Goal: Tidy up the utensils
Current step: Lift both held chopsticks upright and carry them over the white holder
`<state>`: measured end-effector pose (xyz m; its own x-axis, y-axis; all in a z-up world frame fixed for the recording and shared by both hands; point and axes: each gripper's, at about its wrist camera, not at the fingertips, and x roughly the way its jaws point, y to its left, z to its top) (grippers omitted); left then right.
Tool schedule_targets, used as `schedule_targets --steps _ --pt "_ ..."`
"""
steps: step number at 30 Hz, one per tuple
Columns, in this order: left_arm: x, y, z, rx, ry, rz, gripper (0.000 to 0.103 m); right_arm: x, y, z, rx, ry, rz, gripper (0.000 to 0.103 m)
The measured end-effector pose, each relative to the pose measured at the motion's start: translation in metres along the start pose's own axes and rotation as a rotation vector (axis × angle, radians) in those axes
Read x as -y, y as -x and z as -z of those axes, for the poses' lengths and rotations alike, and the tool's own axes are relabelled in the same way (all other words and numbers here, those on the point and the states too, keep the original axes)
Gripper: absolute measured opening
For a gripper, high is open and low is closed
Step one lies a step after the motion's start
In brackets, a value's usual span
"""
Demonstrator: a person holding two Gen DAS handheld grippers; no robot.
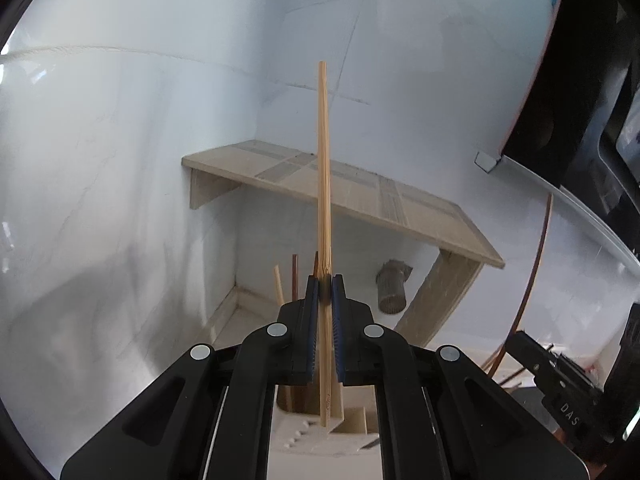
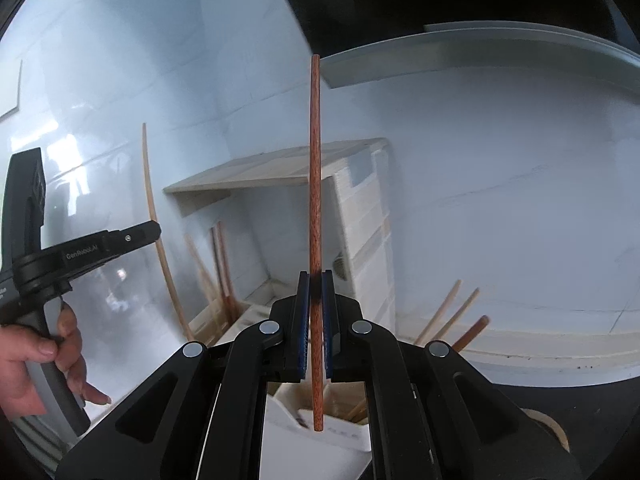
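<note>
Left gripper (image 1: pixel 326 280) clamps a pale bamboo chopstick (image 1: pixel 324 168) upright. Right gripper (image 2: pixel 316 276) pinches a reddish-brown chopstick (image 2: pixel 315 168), seemingly over a white holder (image 2: pixel 320 440).

Open air above the white holder (image 2: pixel 340 438), wooden shelf (image 1: pixel 360 196) behind, upright chopsticks (image 2: pixel 222 264) crowding its slots.

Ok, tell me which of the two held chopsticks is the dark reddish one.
The one in the right gripper: a dark reddish-brown chopstick, standing upright between its fingers. The left gripper holds a pale bamboo chopstick instead.
</note>
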<state>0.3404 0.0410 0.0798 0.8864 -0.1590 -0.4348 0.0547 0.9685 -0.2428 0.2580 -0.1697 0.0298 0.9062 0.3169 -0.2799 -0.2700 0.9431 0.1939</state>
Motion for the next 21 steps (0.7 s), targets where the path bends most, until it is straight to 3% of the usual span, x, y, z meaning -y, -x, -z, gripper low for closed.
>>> schedule_targets --steps 10,21 --pt "0.011 -0.015 0.007 0.055 -0.052 -0.033 0.006 0.011 -0.008 0.014 0.052 -0.030 0.012 0.006" --pt "0.006 -0.021 0.003 0.084 -0.023 0.006 0.006 0.003 -0.012 0.022 0.038 0.024 0.031 0.006"
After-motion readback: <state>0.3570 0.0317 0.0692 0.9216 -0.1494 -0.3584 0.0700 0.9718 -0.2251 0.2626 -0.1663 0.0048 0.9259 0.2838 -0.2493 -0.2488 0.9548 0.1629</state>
